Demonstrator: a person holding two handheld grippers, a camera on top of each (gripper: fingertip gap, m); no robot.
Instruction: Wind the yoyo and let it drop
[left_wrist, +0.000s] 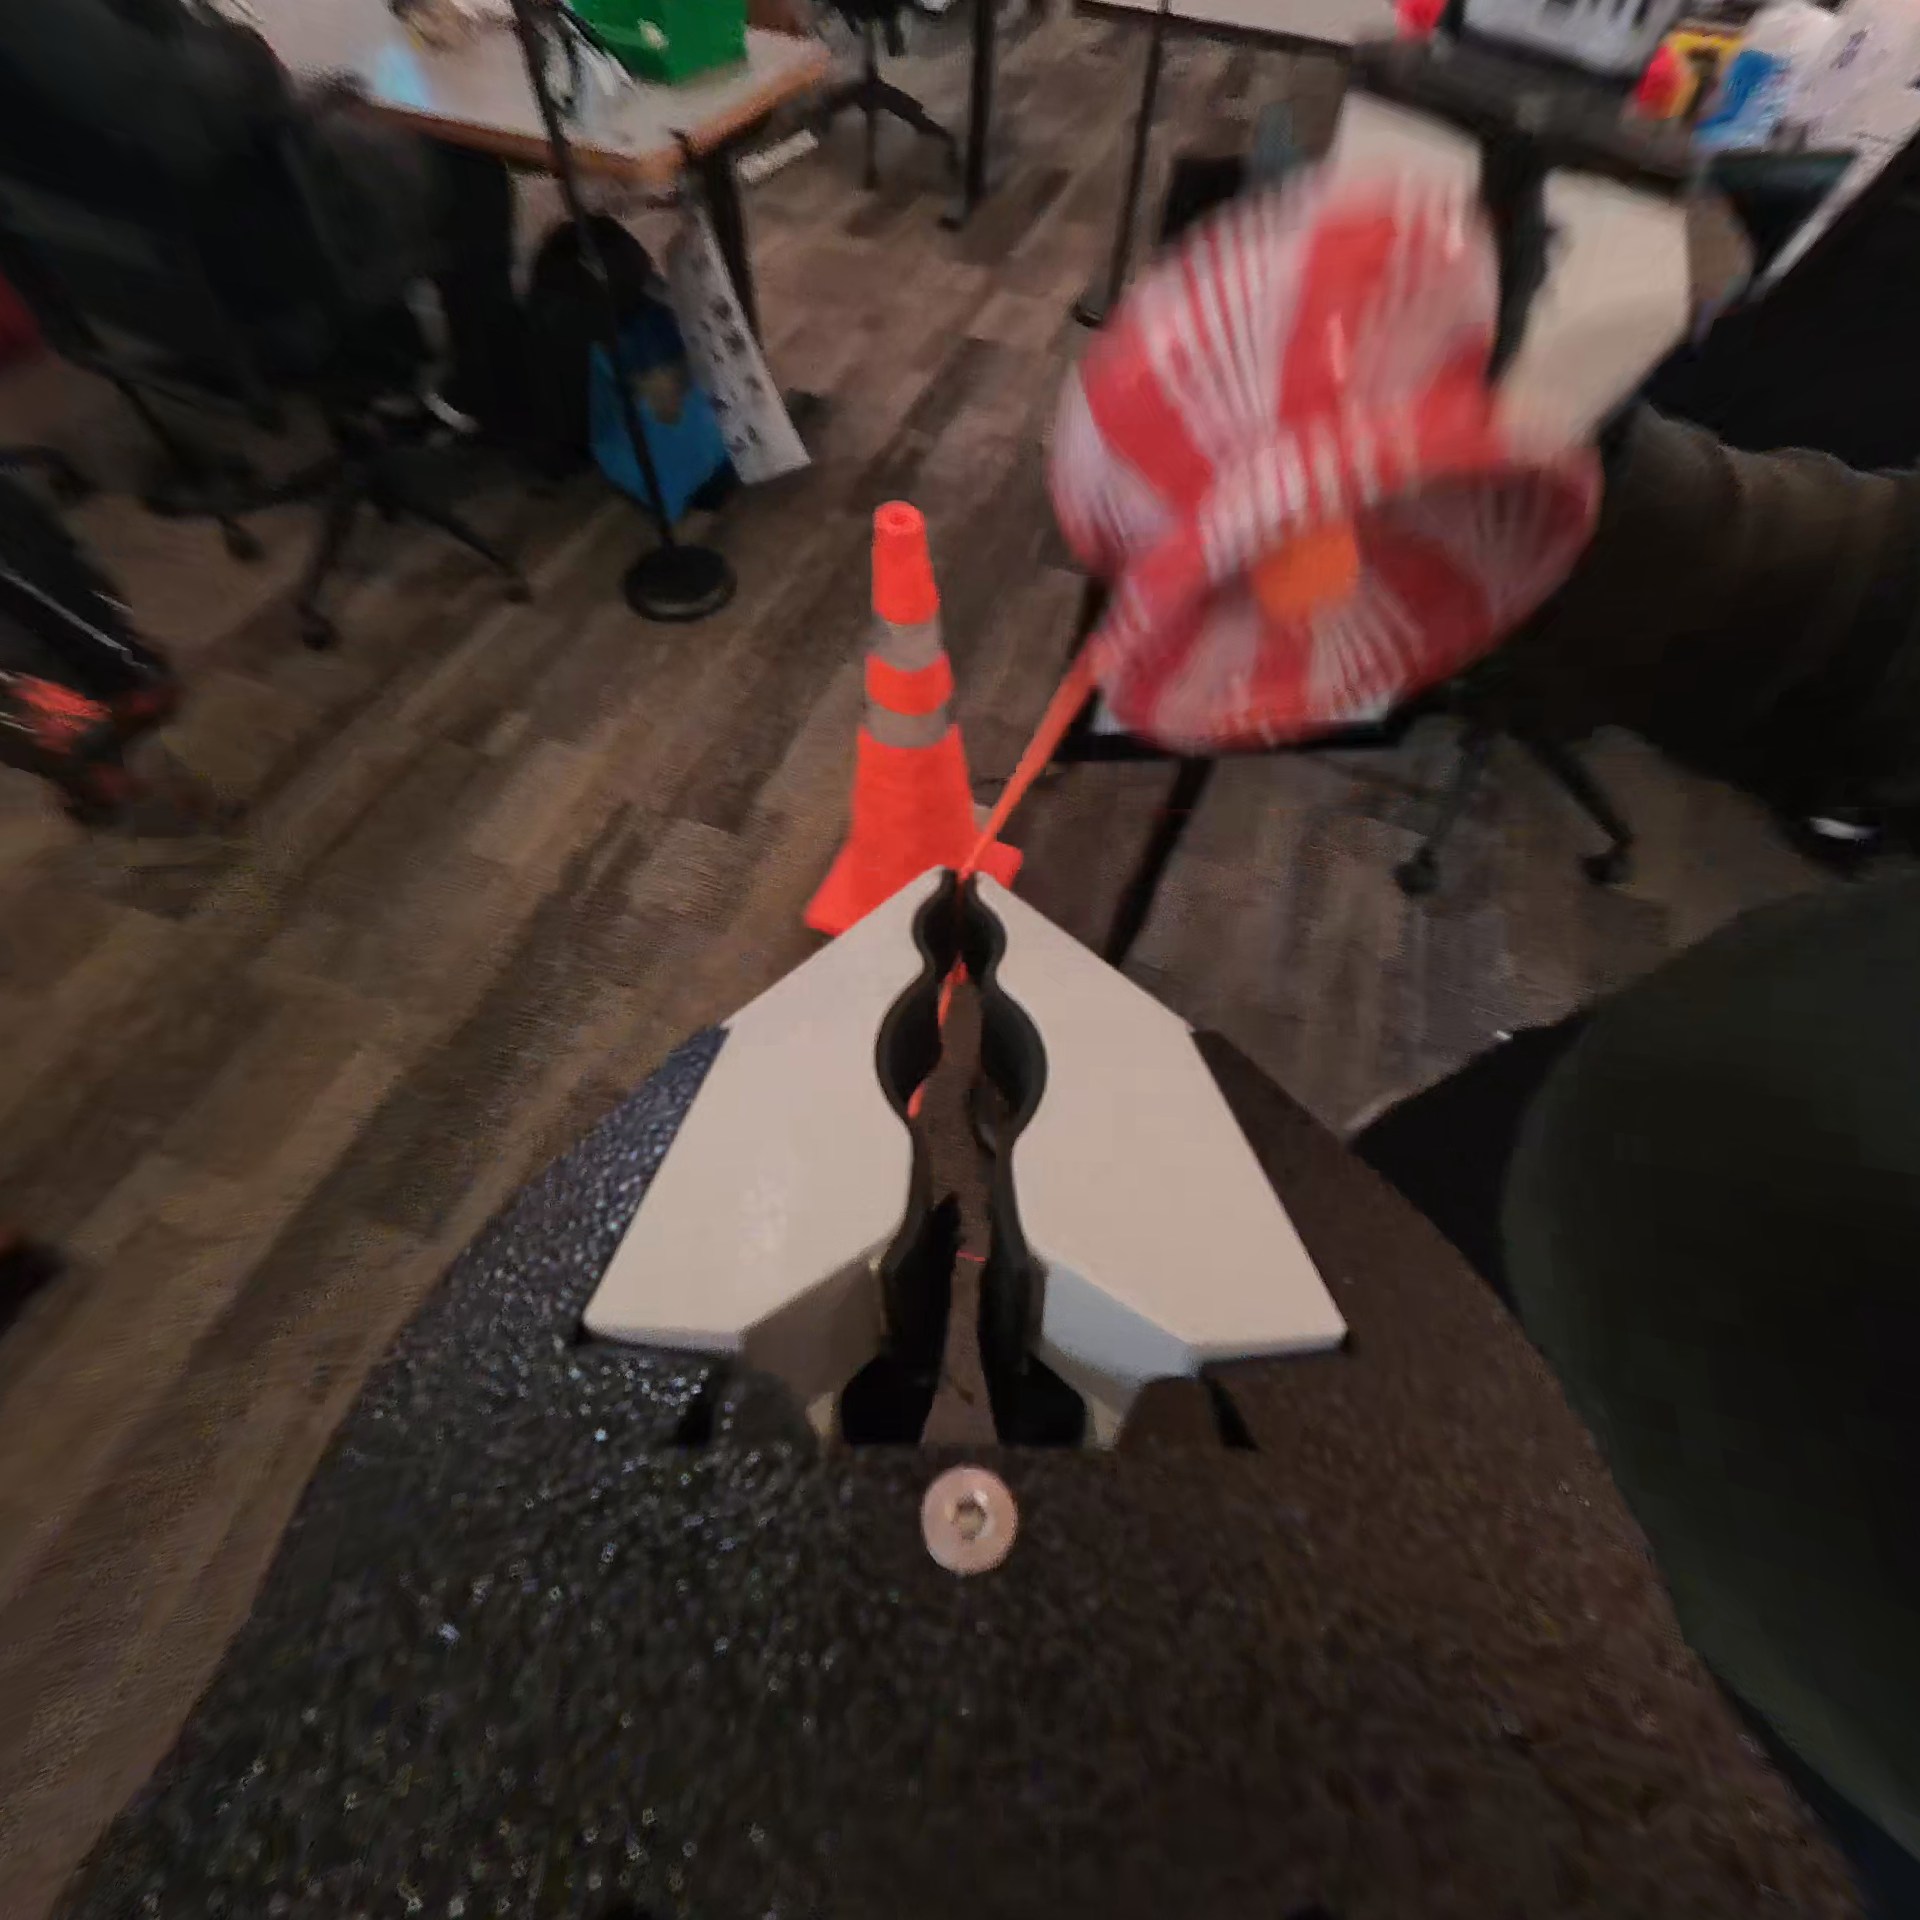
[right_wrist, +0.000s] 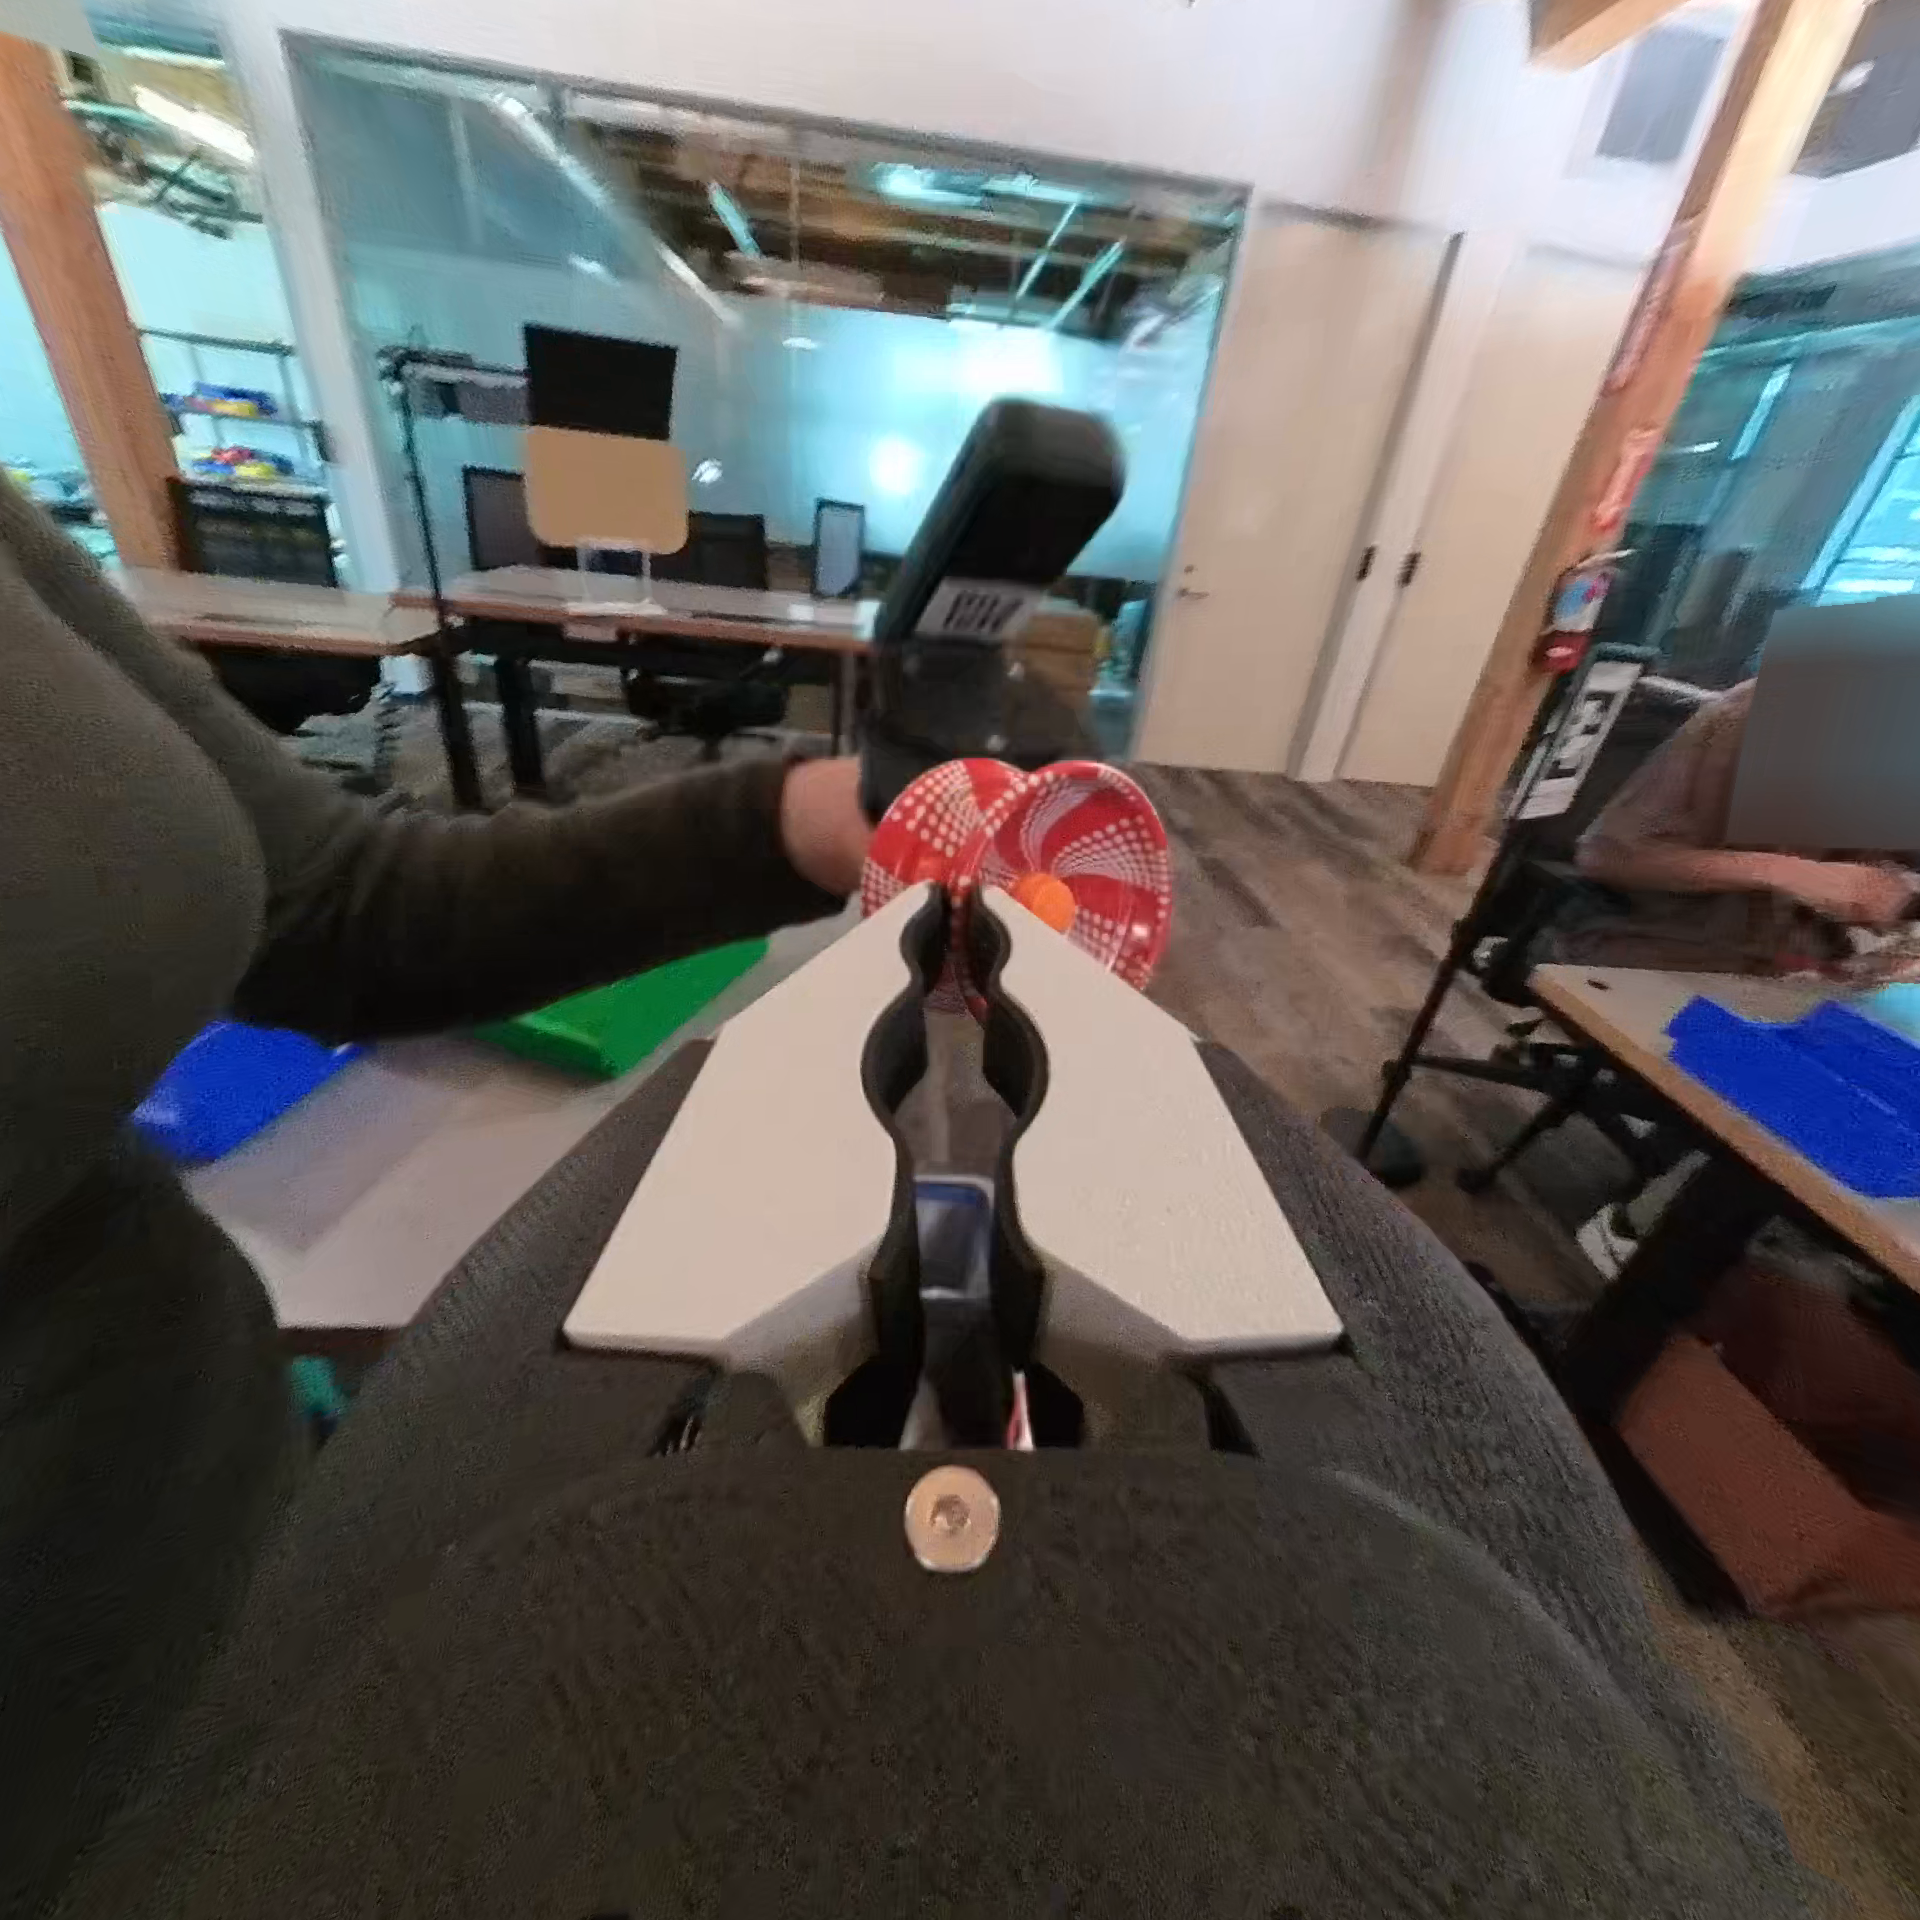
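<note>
The left gripper (left_wrist: 958, 883) is closed, its white fingers (left_wrist: 821, 1122) pinching the orange string (left_wrist: 1039, 743); the string runs taut up and rightward past an orange traffic cone (left_wrist: 906, 727) on the floor to the blurred red-and-white yoyo (left_wrist: 1320, 488), which hangs apart from the tips; the right gripper (right_wrist: 961, 899) is closed at the yoyo's (right_wrist: 1023, 862) groove, tips between its two halves; whether they clamp it is unclear.

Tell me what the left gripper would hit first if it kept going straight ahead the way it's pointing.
Probably the orange traffic cone on the floor, which stands right beyond the left gripper. The yoyo hangs off to the right of that line. Depth is hard to judge.
</note>
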